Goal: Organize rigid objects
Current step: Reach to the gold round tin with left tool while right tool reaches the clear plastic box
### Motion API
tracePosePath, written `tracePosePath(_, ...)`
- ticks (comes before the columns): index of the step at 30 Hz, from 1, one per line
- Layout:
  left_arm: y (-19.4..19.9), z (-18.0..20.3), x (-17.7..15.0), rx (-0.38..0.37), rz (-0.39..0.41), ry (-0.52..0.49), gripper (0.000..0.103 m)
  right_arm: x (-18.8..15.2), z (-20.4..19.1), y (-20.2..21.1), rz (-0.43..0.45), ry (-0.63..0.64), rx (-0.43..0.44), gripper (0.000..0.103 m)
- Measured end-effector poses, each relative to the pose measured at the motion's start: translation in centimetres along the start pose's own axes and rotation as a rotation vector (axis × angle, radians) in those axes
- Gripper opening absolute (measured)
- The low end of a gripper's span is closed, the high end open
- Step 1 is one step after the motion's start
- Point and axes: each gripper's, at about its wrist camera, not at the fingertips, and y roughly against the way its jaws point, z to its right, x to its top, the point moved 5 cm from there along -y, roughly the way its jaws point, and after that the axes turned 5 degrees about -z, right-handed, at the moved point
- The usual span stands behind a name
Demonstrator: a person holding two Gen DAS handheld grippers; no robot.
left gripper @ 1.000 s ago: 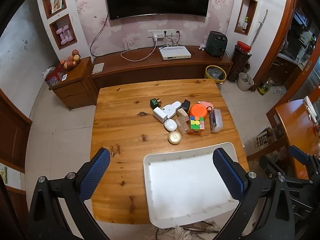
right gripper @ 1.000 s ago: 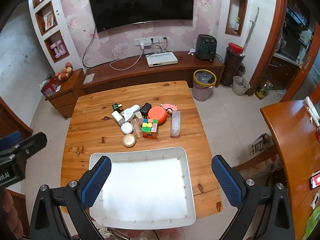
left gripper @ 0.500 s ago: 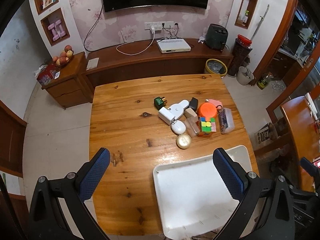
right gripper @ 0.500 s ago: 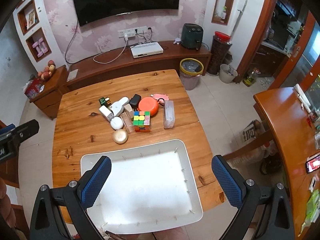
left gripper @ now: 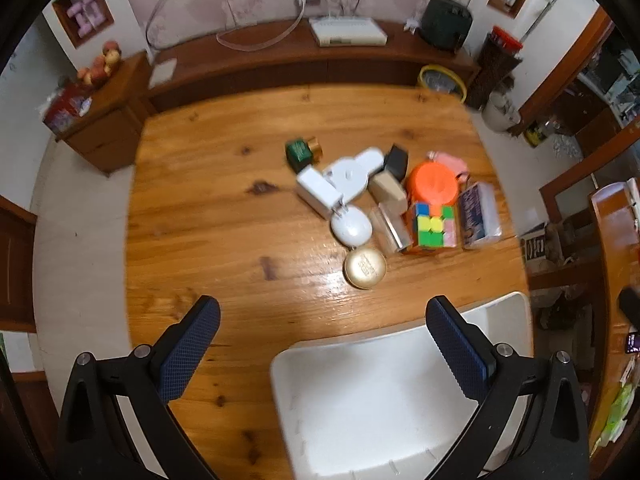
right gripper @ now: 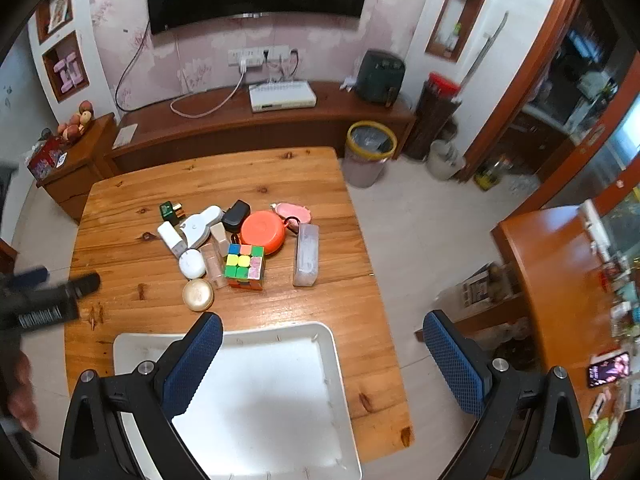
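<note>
Two claws are in your hands, both raised above the wooden bench point(right gripper: 312, 176). Largest item on it: the white tray point(right gripper: 280, 408), at the near edge, nothing inside it in either view.

Your left claw point(left gripper: 322, 340) is spread wide, nothing between its blue pads; it hangs over the bare wood and the tray's left part. Your right claw point(right gripper: 322, 354) is likewise released, fingers far apart, gripping nothing; its left finger sits over the tray, its right finger out past the bench's right edge. The left claw also appears blurred at the left border of the right wrist view.

Rigid objects lie in one cluster at mid-bench, beyond the tray and apart from it. In rough order of size:
- clear plastic case point(right gripper: 306, 254), rightmost, lying lengthwise, just beside the cube
- orange round container point(right gripper: 263, 232), touching the cube's far side
- colour cube point(right gripper: 245, 267), nearest the tray along with the gold tin
- white flat gadget point(right gripper: 200, 222), angled, left of the orange container
- white charger block point(right gripper: 170, 237), against that gadget's left end
- pink case point(right gripper: 293, 211), behind the orange container
- black pouch point(right gripper: 236, 211), between gadget and orange container
- beige block point(right gripper: 219, 234)
- clear small box point(right gripper: 213, 266), touching the cube's left side
- white round puck point(right gripper: 192, 263)
- gold round tin point(right gripper: 198, 295), the item closest to the tray's far-left corner
- green small box point(right gripper: 169, 210), farthest left at the back, slightly apart from the rest
</note>
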Motion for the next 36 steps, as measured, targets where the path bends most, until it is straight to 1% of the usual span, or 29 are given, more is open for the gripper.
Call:
tracePosePath(2,-2.6,0.3,0.1,0.005,-0.059,0.027,0.102,1.3,0.7,-2.4,-0.043,-0.021,0.044,0.101)
tracePosePath(4,-4.8,0.7,0.2,-0.002,-0.098,0.057,0.102,2.3,1.2,-4.5,-0.069,-0.044,0.084,0.101)
tracePosePath(8,-8.1,1.7,0.7,0.004,-0.132,0.11,0.102,4.6,2.1,-10.0,-0.14,-0.108,0.137,0.101)
tracePosePath(11,-10.3,2.5,1.3,0.006,-0.16,0.141,0.102,5.7,2.3,-14.0,-0.19,-0.136,0.167,0.1)
tracePosePath(13,-11.5,3.0,1.7,0.015,-0.174,0.155,0.102,6.1,2.2,-16.1,-0.214,-0.137,0.185,0.095)
tracePosePath(15,-12.3,3.4,2.0,0.032,-0.185,0.16,0.102,6.3,2.0,-18.5,-0.258,-0.135,0.207,0.088)
tracePosePath(17,-13.0,3.6,2.3,0.047,-0.193,0.164,0.102,6.6,1.4,-20.7,-0.295,-0.135,0.237,0.084)
tracePosePath(19,-13.5,3.6,2.4,0.064,-0.194,0.171,0.102,6.6,1.1,-22.2,-0.322,-0.135,0.249,0.082)
tracePosePath(21,-14.0,3.5,2.3,0.085,-0.196,0.174,0.101,6.6,0.7,-23.2,-0.337,-0.127,0.259,0.081)
tracePosePath(22,-14.2,3.6,2.2,0.092,-0.199,0.172,0.099,6.6,0.5,-23.7,-0.347,-0.12,0.264,0.081)
tracePosePath(24,-14.7,3.6,1.9,0.103,-0.211,0.162,0.096,6.7,0.2,-24.4,-0.363,-0.11,0.278,0.075)
tracePosePath(25,-15.0,3.6,1.7,0.107,-0.219,0.161,0.095,6.6,0.0,-24.7,-0.375,-0.104,0.286,0.074)
tracePosePath(27,-15.5,3.4,1.3,0.102,-0.229,0.171,0.093,6.6,-0.2,-25.2,-0.385,-0.095,0.295,0.072)
tracePosePath(29,-15.8,3.0,1.1,0.096,-0.234,0.185,0.087,6.6,-0.5,-25.6,-0.394,-0.082,0.294,0.07)
tracePosePath(30,-16.0,2.9,1.0,0.092,-0.239,0.19,0.085,6.6,-0.7,-25.8,-0.399,-0.079,0.297,0.069)
tracePosePath(34,-17.0,2.3,0.6,0.063,-0.253,0.199,0.075,6.9,-0.8,-26.6,-0.412,-0.071,0.293,0.068)
tracePosePath(36,-17.0,2.3,0.0,0.066,-0.238,0.195,0.073,6.9,-0.8,-27.1,-0.422,-0.063,0.285,0.068)
